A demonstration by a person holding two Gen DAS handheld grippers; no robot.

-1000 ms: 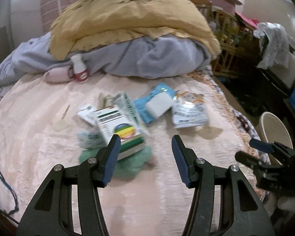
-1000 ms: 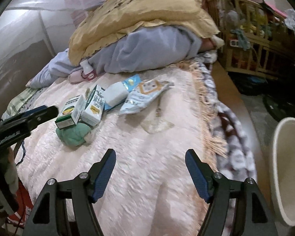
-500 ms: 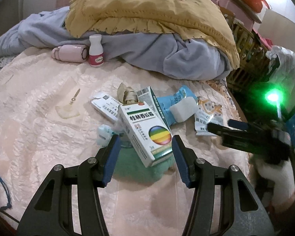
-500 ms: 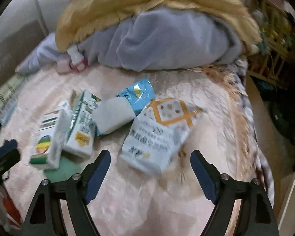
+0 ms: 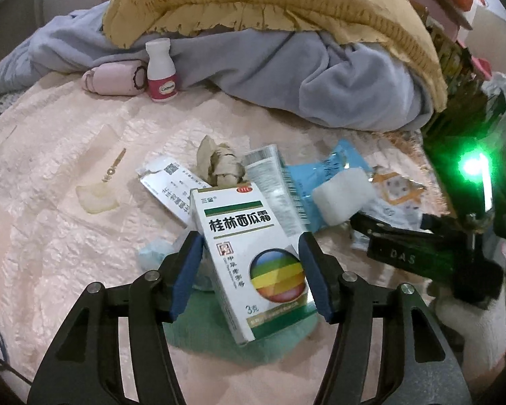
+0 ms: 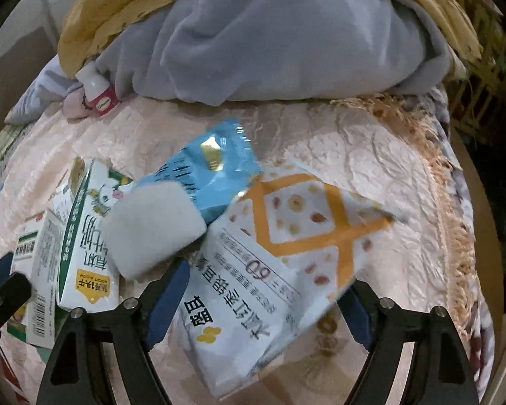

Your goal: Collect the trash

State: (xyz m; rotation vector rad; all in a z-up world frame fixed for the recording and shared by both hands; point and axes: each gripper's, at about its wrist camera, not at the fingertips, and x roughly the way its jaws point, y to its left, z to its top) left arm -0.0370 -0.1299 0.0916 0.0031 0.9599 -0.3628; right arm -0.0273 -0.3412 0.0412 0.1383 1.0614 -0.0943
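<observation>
White cardboard fills your left gripper (image 5: 251, 271): the medicine box (image 5: 253, 263) lies on the pink bedspread (image 5: 50, 236), between the spread blue fingers, long axis running away from you, no visible squeeze yet. Your right gripper (image 6: 263, 303), likewise released, straddles the orange-patterned snack pouch (image 6: 280, 270), which lies diagonally, each hand nearest its own piece of litter.
</observation>
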